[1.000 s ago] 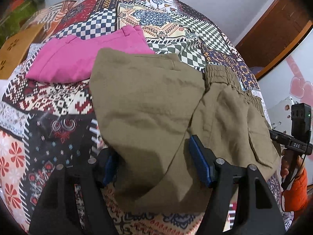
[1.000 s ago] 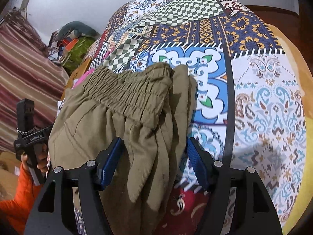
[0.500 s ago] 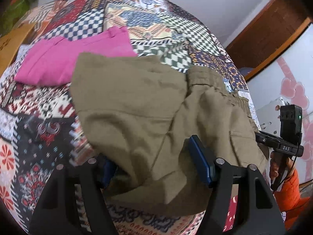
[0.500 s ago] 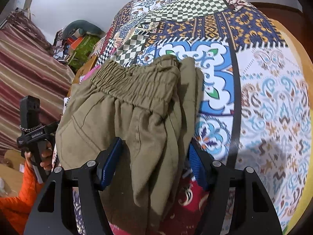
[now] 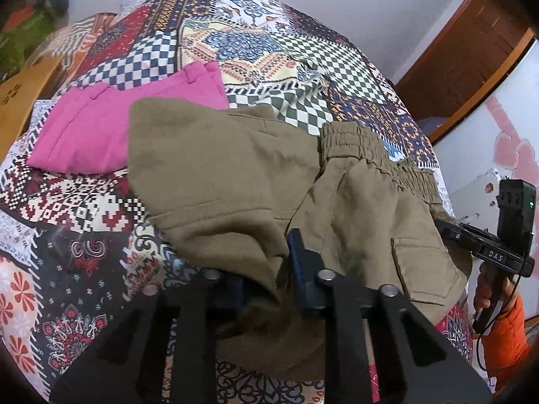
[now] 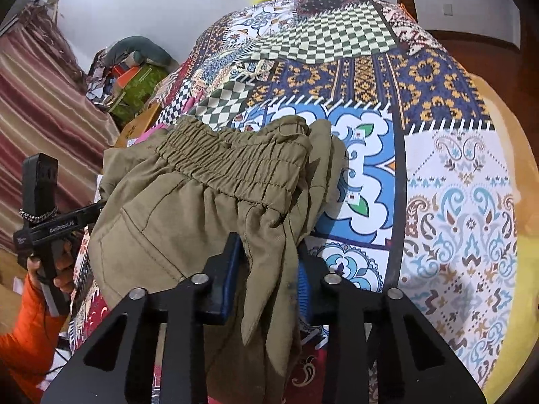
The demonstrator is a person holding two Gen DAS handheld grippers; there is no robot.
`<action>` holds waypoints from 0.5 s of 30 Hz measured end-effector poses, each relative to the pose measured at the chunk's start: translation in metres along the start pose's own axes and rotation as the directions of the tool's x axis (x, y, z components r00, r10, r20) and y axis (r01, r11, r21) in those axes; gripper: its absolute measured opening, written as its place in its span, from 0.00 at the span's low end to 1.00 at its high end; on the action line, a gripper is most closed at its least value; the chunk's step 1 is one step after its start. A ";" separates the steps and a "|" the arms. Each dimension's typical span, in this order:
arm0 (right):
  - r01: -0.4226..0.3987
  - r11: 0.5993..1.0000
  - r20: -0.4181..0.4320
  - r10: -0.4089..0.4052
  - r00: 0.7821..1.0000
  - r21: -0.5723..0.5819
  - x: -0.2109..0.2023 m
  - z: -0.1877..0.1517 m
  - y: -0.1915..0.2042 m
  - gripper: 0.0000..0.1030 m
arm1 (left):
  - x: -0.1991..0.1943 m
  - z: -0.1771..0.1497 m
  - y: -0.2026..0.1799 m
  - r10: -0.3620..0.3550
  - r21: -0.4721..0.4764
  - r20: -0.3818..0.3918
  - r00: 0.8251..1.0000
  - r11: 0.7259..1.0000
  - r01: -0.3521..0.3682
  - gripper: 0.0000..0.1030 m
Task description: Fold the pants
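Olive-green pants (image 5: 235,181) lie partly folded on a patchwork bedspread (image 5: 235,43), legs doubled over, elastic waistband (image 5: 377,158) at the right. My left gripper (image 5: 266,276) is shut on a bunched near edge of the pants. In the right wrist view the pants (image 6: 188,208) show their waistband (image 6: 235,161) towards the far side. My right gripper (image 6: 269,276) is shut on gathered fabric near the waist end. Each gripper shows in the other's view: the right one (image 5: 502,249), the left one (image 6: 47,222).
Folded pink pants (image 5: 111,128) lie on the bedspread beyond the olive pair at the left. A wooden door (image 5: 471,57) stands at the far right. Striped curtain (image 6: 37,107) and a pile of clutter (image 6: 134,70) stand left of the bed.
Both grippers closed from wide open onto the pants' near edge. The fabric bunched up between the jaws and lifted slightly.
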State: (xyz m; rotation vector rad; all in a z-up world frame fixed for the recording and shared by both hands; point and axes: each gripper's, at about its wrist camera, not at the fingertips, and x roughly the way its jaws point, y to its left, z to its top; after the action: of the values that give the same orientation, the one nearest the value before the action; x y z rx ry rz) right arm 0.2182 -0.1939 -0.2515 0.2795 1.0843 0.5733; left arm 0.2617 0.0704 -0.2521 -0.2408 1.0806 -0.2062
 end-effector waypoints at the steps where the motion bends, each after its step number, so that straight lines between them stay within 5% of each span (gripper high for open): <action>1: 0.001 1.000 0.007 -0.001 1.000 -0.003 -0.001 0.000 0.000 0.20 | -0.002 0.000 -0.001 0.011 0.001 0.006 1.000 1.000 -0.011 0.14; 15: 0.067 0.991 0.107 -0.055 0.993 -0.113 -0.025 0.013 0.028 0.10 | -0.044 0.003 -0.034 0.085 0.110 0.142 0.986 0.989 -0.101 0.05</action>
State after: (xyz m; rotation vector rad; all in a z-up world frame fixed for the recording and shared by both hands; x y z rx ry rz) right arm 0.2130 -0.1844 -0.2132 0.1720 0.9528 0.5589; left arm 0.2423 0.0508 -0.2038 -0.0973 0.9378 -0.1665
